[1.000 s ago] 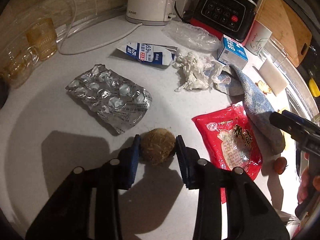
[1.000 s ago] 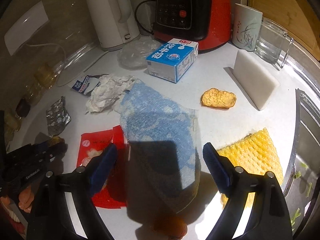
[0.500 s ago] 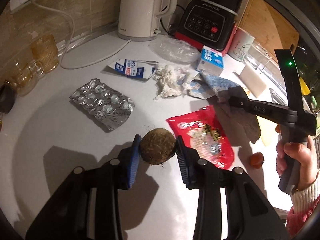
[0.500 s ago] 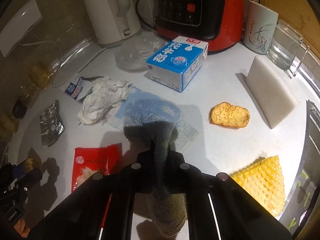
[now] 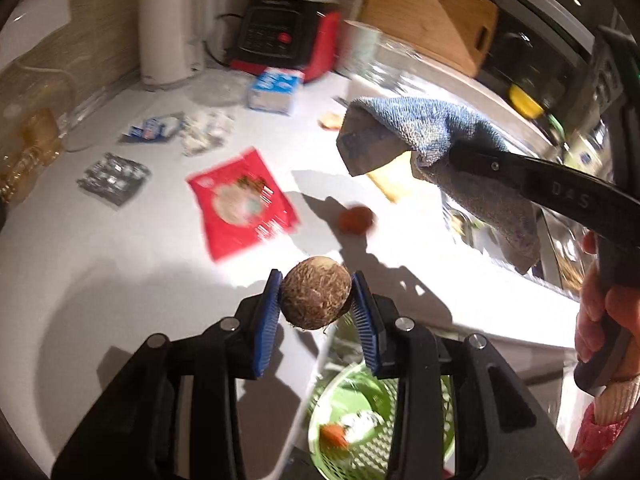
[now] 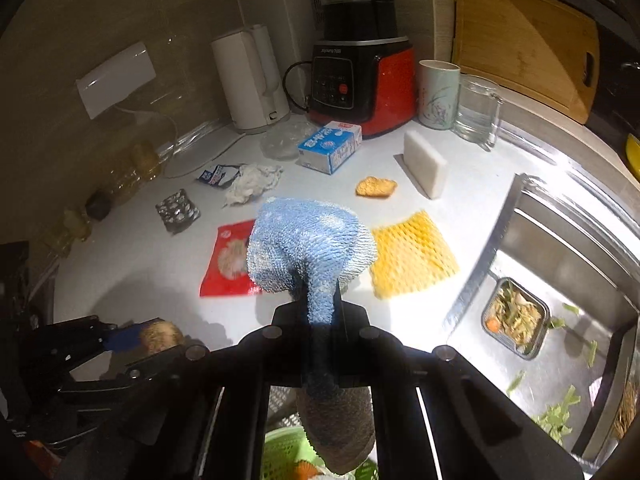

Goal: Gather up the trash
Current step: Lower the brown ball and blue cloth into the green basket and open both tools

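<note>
My left gripper (image 5: 315, 300) is shut on a brown hairy ball (image 5: 316, 294) and holds it in the air at the counter's front edge, above a green basket (image 5: 352, 440). The right gripper (image 6: 322, 314) is shut on a blue cloth (image 6: 308, 248), which hangs lifted off the counter, its lower end dangling over the green basket (image 6: 280, 454). On the white counter lie a red packet (image 6: 232, 256), a blister pack (image 6: 177, 210), a crumpled tissue (image 6: 252, 182), a yellow foam net (image 6: 412, 256) and a blue milk carton (image 6: 330, 146).
A kettle (image 6: 250, 80), a blender (image 6: 360, 76), a cup (image 6: 438, 94) and a glass jug (image 6: 478, 110) stand along the back wall. A white sponge (image 6: 424, 164) and a fried piece (image 6: 376, 187) lie near them. The sink (image 6: 560, 280) at right holds a food container (image 6: 514, 318).
The right gripper went from open around the blue cloth to shut on it and lifted it. Both grippers rose and drew back to the counter's front edge, over the green basket.
</note>
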